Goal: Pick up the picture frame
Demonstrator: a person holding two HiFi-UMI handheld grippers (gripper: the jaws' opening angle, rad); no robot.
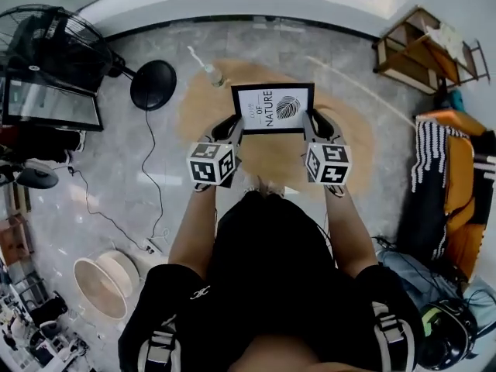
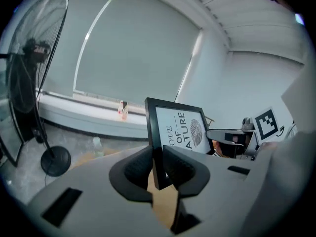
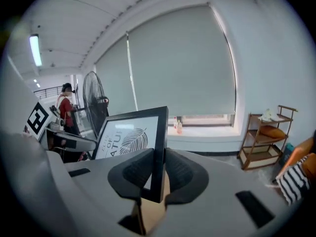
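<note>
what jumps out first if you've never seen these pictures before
The black picture frame with its leaf print catches the eye first, held in mid-air at the centre of the head view above a round tan mat. The left gripper and right gripper each have their jaws shut on one of its side edges. A big black fan stands at far left.

Workroom, pedestal fan (image 1: 50,45), wooden shelf (image 1: 423,53)
</note>
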